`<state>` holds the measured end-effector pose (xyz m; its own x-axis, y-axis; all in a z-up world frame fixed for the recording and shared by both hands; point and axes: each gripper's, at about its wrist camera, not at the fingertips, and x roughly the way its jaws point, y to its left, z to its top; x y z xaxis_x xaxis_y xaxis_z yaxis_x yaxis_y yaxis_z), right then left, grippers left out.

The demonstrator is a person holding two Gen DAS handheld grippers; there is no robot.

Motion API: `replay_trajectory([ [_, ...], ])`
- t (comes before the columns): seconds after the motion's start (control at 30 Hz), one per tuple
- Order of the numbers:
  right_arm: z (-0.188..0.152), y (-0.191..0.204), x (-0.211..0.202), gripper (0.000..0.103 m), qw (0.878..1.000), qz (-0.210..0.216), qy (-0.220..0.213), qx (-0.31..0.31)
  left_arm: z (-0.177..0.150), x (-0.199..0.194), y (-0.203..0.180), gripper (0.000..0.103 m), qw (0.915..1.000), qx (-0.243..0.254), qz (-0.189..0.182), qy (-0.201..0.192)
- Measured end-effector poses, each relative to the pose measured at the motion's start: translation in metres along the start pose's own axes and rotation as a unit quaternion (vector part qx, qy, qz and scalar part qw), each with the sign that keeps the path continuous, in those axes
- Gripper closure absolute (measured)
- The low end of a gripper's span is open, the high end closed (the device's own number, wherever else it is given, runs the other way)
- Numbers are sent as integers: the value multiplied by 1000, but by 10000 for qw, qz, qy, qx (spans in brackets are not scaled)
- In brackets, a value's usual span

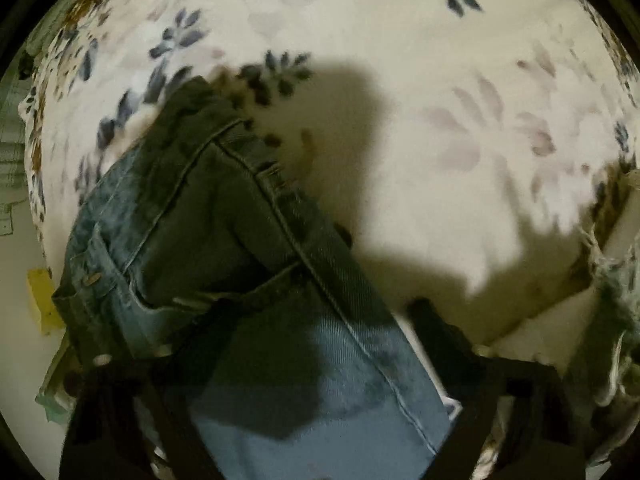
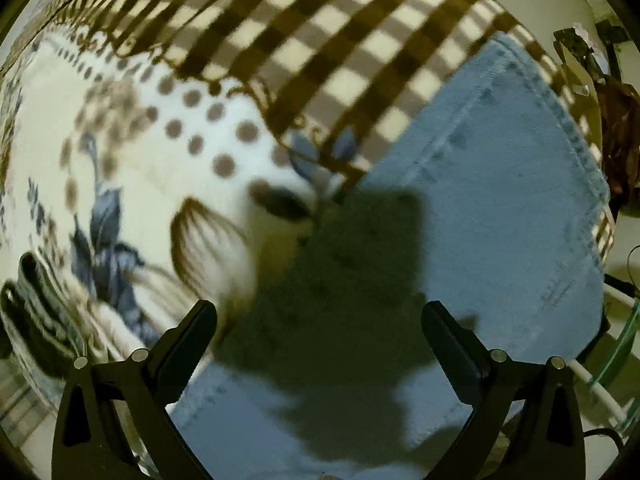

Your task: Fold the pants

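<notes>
**Mia:** When you look down past the left claw [image 1: 320,328], where are the pants [image 1: 224,248]?

**Sam:** They lie flat on the bed [image 1: 440,140], on a blanket with blue leaves on it. The top part, with the waist and a pocket, is up and to the left. A leg runs from there down to the bottom right, right under the claw.

**Mia:** So the long way of the pants goes slanted?

**Sam:** Yes, from upper left to lower right. One dark finger is over the jeans on the left. The other finger is just past the side seam, over the bed.

**Mia:** Is the left claw holding anything?

**Sam:** No. It is wide apart, with the leg below the gap. I can't tell if it touches the cloth.

**Mia:** And the right claw [image 2: 320,320]?

**Sam:** It is wide too, and holds nothing. More blue pants [image 2: 500,208] lie under it and stretch up to the right, over a brown checked blanket [image 2: 320,40].

**Mia:** Which claw is closer?

**Sam:** Both hang right above the jeans. I think each one needs to go down a bit and pinch an edge. The left one should grab the seam side, I guess, since that edge sits between its fingers.
</notes>
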<state>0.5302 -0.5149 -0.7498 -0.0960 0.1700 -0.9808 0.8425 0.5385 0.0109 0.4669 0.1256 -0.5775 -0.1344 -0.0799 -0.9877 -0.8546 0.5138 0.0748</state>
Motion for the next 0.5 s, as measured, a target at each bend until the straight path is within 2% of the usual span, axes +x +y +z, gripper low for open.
replay_trajectory([
  [0.07,2,7,10,17,9998,-155,-97,-13,0,-6,2,51,9997,90,-65,-227],
  [0.1,2,9,14,23,9997,-195,-138,6,0,-16,3,66,9985,209,-238,-442],
  [0.13,0,10,16,28,9996,-236,-177,19,-1,-20,6,69,9982,222,-331,-456],
  [0.17,-1,9,16,41,9993,-292,-245,48,-2,-26,12,70,9974,171,-531,-455],
  [0.2,-3,8,16,60,9990,-279,-333,62,-3,-32,17,73,9965,142,-675,-475],
  [0.23,-6,4,13,72,9988,-280,-398,39,-5,-39,24,76,9951,126,-845,-498],
  [0.27,-8,4,11,93,9983,-332,-471,18,-8,-49,31,78,9932,129,-1027,-534],
  [0.37,-19,-1,-2,98,9976,-142,-683,-22,-18,-77,52,81,9866,176,-1491,-645],
  [0.5,-46,-9,-37,98,9939,107,-1078,-206,-30,-119,89,83,9749,154,-2073,-801],
])
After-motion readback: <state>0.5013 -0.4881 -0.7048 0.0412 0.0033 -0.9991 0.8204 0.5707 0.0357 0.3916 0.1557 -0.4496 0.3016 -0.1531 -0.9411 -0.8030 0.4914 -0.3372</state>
